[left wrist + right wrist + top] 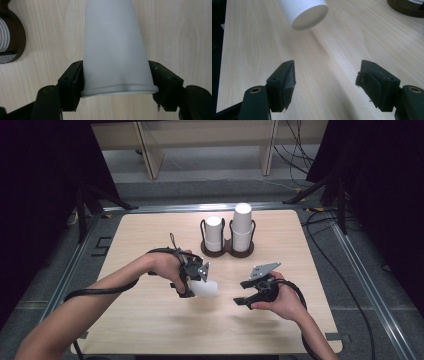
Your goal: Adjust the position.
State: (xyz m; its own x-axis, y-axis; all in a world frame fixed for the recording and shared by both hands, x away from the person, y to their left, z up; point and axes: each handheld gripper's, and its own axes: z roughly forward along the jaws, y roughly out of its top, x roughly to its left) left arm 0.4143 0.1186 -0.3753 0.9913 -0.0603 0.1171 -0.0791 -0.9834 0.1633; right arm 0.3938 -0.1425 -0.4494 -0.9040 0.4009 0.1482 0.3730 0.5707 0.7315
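My left gripper (196, 285) is shut on a white paper cup (205, 288), held on its side above the wooden table (150, 320). In the left gripper view both pads (75, 85) press the cup (113, 47) near its rolled rim, and the cup's base points away. My right gripper (243, 293) hovers a short way to the right of it, jaws open and empty. From the right gripper view the cup's closed base (308, 12) hangs ahead at upper left, apart from the gripper (325, 82).
A dark two-slot cup holder (227, 247) stands at the table's far middle, with a short stack of white cups (214, 232) in its left slot and a taller stack (242, 227) in its right. Cables run over the floor at right.
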